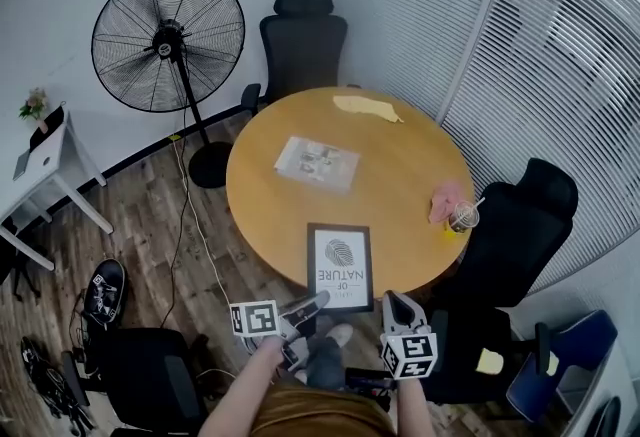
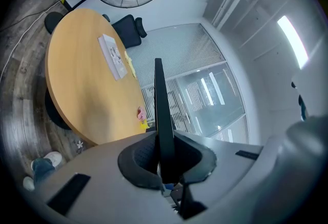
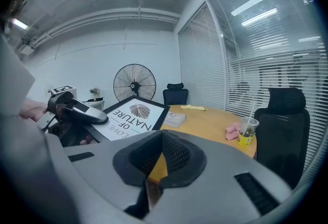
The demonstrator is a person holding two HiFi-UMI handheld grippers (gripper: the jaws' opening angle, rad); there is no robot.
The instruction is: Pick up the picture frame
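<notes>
head view: round table [image 1: 400,165] w/ picture frame [image 1: 340,265] at its 6 o'clock rim, print side up, near end jutting past the rim toward the person. left gripper [image 1: 318,302] pinches the frame's near-left corner; left gripper view shows the thin dark frame edge clamped btw. the pads. right gripper [image 1: 398,305] sits at 3 o'clock of the left one, just beside the near-right corner, jaws pressed together w/ nothing btw. them. also on table: book [image 1: 317,163] near centre, yellow cloth [image 1: 367,108] at 12 o'clock, pink cloth [image 1: 445,197] and cup [image 1: 463,217] at 3–4 o'clock. fan [image 1: 168,37] stands off the table at 10 o'clock.
</notes>
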